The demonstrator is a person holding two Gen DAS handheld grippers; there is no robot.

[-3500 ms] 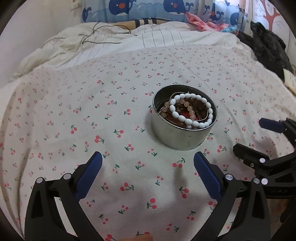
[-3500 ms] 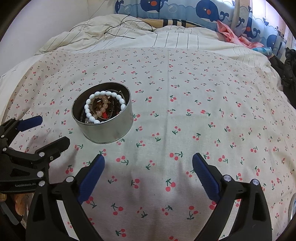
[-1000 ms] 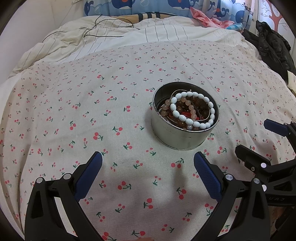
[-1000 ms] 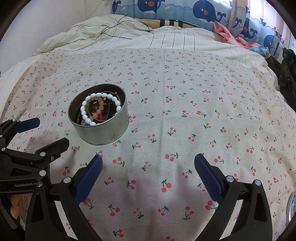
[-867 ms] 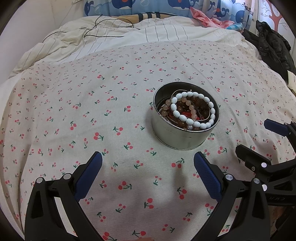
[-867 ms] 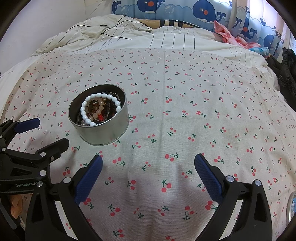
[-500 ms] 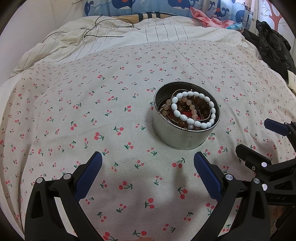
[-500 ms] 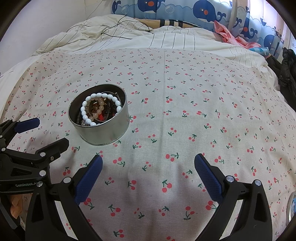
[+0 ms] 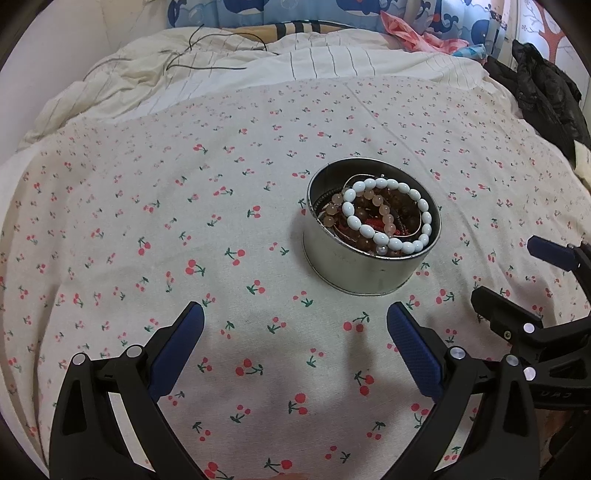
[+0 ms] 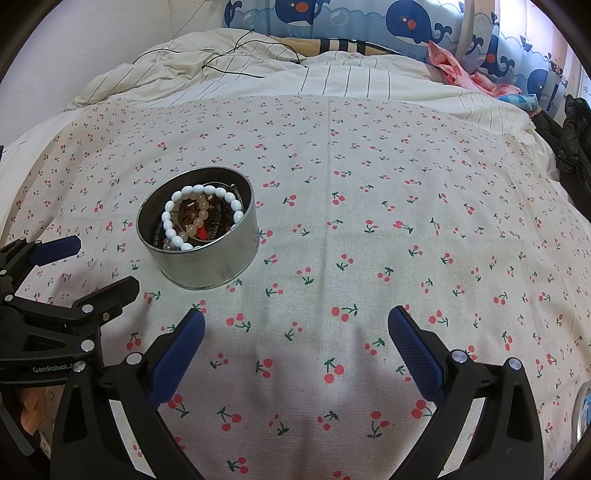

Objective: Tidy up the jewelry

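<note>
A round metal tin [image 9: 354, 269] stands on the cherry-print bedsheet [image 9: 184, 221]. It holds several bead bracelets, with a white bead bracelet [image 9: 388, 218] on top of pinkish and brown ones. The tin also shows in the right wrist view [image 10: 207, 266], left of centre, with the white bracelet [image 10: 195, 214] inside. My left gripper [image 9: 295, 332] is open and empty, just short of the tin. My right gripper [image 10: 295, 332] is open and empty, to the right of the tin. Each gripper shows at the edge of the other's view.
A striped cream quilt [image 9: 258, 70] with a black cable [image 9: 207, 64] lies at the head of the bed. Whale-print fabric [image 10: 369, 22] hangs behind it. A black garment [image 9: 546, 96] lies at the right edge. A pink cloth [image 10: 461, 70] lies at the far right.
Over the last second almost nothing moved. Compared with 3.5 s ago both views have shifted slightly; the tin and both open grippers stand as before.
</note>
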